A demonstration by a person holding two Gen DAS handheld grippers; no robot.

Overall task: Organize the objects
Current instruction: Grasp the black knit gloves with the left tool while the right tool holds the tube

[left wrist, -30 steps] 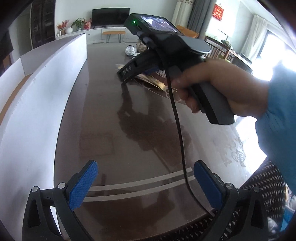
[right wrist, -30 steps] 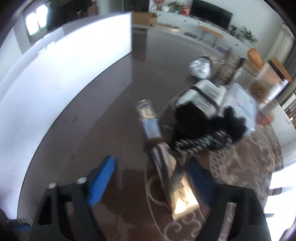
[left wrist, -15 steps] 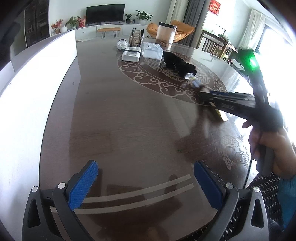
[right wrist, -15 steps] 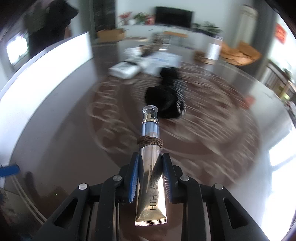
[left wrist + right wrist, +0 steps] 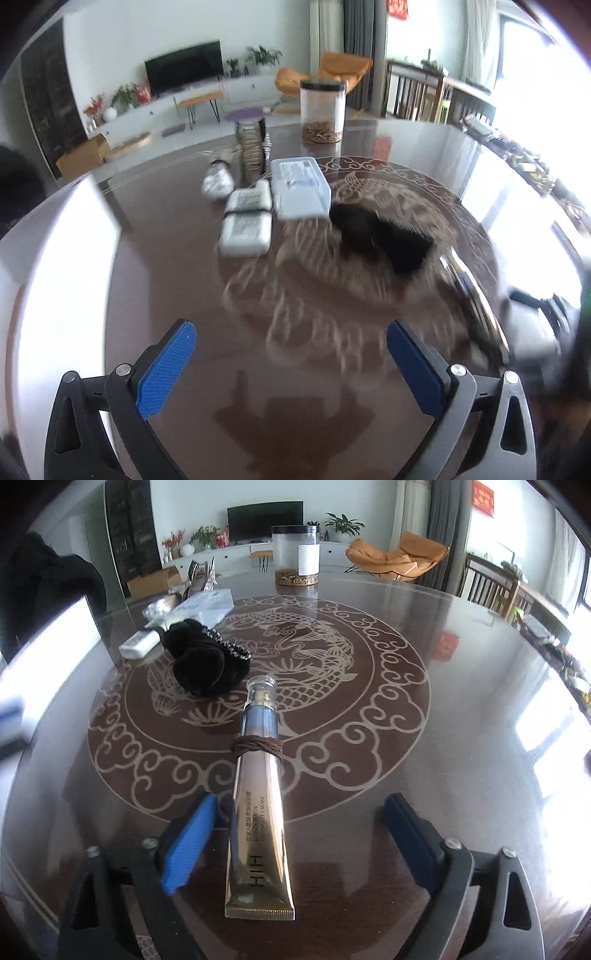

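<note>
Glossy patterned table [image 5: 461, 738]: cream tube [image 5: 258, 812] lies between opening jaws of right gripper [image 5: 295, 834], pads clear, nothing gripped, long axis straight ahead, cap far; left gripper [image 5: 291, 363] wide, empty

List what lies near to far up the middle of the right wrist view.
Cream tube, lying between the opening jaws → black scrunchie → clear jar at the far table edge → TV.
</note>
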